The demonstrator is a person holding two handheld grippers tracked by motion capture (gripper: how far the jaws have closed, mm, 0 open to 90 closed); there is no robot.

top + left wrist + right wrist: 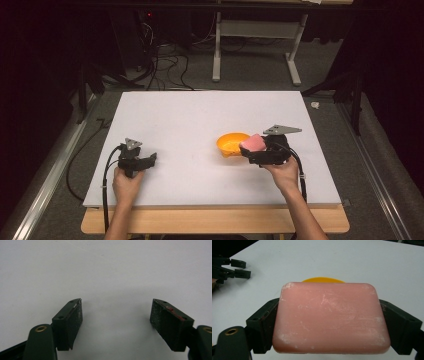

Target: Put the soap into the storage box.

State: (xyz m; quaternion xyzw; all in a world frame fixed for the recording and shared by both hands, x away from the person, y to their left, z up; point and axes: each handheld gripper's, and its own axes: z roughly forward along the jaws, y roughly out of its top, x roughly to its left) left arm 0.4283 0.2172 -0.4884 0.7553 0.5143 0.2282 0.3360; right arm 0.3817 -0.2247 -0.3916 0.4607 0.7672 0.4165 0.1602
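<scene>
In the high view the right gripper (256,150) sits right of centre, a bit below the middle of the frame, and it's pinching a pink soap bar (253,143) between its jaws, the bar lying tilted with its broad face up. Just to the left of it, touching or nearly so from this angle, is an orange bowl (231,143) on the white board (200,115); the soap looks to be at the bowl's right rim rather than inside it, though I can't tell exactly. The left gripper (151,160) is over at the lower left, well apart from the bowl, with nothing in it. Behind the board, in the upper part of the frame, there's a white table frame (257,30) and a tangle of cables (165,65) on the floor. In the left gripper view the two black jaws stand wide apart at the bottom of the frame, with only bare white board (107,270) between and beyond them. In the right gripper view the soap bar (329,317) takes up the middle and bottom of the frame, with both jaws pressed against its short ends. A sliver of the orange bowl (322,279) peeks over the top edge of the soap, so the bar blocks most of it. The left gripper (240,268) shows small at the upper left, jaws spread.
</scene>
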